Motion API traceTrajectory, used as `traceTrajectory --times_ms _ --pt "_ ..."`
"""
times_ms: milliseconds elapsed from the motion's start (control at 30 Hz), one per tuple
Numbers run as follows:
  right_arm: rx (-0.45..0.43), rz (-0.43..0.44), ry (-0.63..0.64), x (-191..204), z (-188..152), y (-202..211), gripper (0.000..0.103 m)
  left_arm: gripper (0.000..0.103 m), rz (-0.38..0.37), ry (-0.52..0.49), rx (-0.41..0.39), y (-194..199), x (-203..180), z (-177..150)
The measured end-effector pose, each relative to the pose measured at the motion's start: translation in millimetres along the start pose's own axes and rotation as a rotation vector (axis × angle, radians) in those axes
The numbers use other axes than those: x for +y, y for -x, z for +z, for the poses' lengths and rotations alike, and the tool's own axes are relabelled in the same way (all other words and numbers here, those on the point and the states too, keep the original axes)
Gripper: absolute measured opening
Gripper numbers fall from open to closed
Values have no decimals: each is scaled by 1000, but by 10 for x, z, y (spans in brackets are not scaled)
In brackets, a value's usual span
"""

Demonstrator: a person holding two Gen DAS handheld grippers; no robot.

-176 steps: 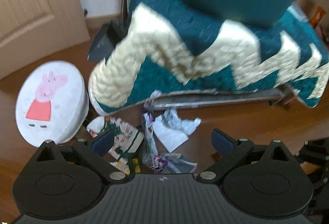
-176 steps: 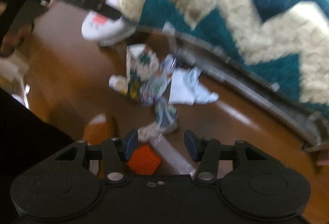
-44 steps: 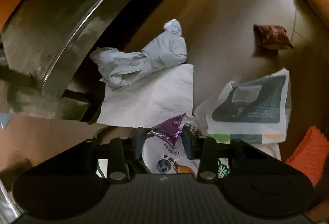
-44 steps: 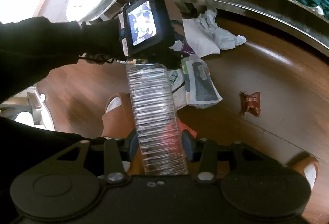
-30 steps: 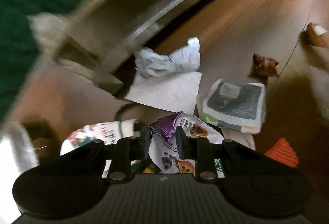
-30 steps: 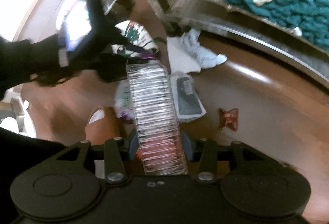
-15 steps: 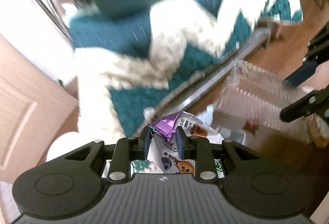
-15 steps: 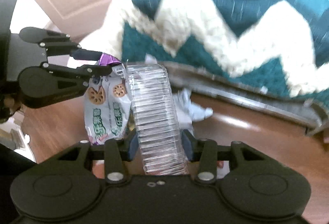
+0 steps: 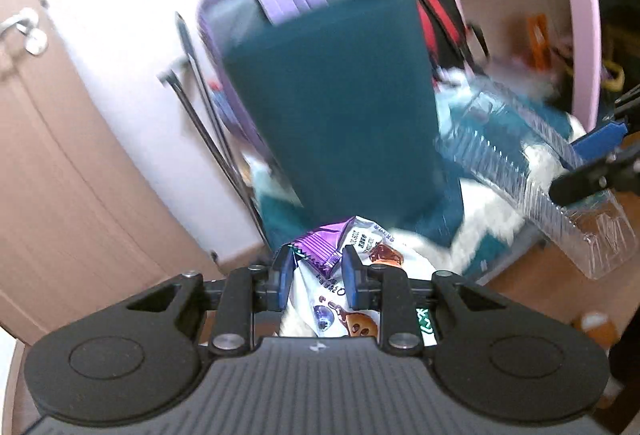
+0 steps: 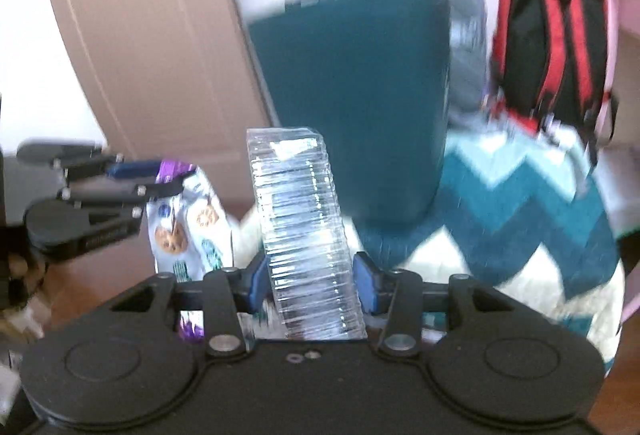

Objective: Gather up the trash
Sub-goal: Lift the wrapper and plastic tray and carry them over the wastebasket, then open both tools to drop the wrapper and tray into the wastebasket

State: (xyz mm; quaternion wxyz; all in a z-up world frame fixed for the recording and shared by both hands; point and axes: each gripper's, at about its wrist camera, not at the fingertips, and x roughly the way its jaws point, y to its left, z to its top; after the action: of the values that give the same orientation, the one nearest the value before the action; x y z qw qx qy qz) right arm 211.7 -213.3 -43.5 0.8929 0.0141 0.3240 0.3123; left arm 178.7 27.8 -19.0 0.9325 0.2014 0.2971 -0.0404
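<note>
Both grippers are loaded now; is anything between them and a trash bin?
No bin shows in either view. The left gripper pinches a purple-and-white snack wrapper; the right gripper clamps a clear ribbed plastic tray.

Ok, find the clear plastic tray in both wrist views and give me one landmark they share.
Left wrist: the clear tray is at the right edge, slanting down to the right, held by the right tool.
Right wrist: the tray stands at centre, clamped upright between that tool's pads.
Shared landmark: the dark teal cushion behind it.

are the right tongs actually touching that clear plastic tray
Touching. The right wrist view shows the right tongs with both blue pads pressed against the sides of the clear ribbed tray, no gap.
</note>
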Motion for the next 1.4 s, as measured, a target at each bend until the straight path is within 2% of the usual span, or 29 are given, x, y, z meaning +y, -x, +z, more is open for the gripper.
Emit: traceTrajectory --times_ms 167,333,500,667,867,1133,1400 --pt "-157 -1 14 4 668 378 44 25 62 41 -113 366 251 570" --pt "-280 -19 37 -27 1322 563 44 25 137 71 -207 533 497 1297" --pt "-332 -44 17 -109 1843 472 44 25 220 124 -252 441 695 1942" --pt "-338 -67 -4 -236 2126 205 44 25 252 146 -261 136 758 2331" --pt "-304 -96 -20 -398 2261 -204 44 25 260 121 -221 -330 692 2415" --pt "-214 -133 5 -501 2205 -724 44 25 229 63 -122 -1019 544 2386" --pt "-112 -131 21 -571 2122 -1075 44 26 166 36 24 -1612 419 2275"
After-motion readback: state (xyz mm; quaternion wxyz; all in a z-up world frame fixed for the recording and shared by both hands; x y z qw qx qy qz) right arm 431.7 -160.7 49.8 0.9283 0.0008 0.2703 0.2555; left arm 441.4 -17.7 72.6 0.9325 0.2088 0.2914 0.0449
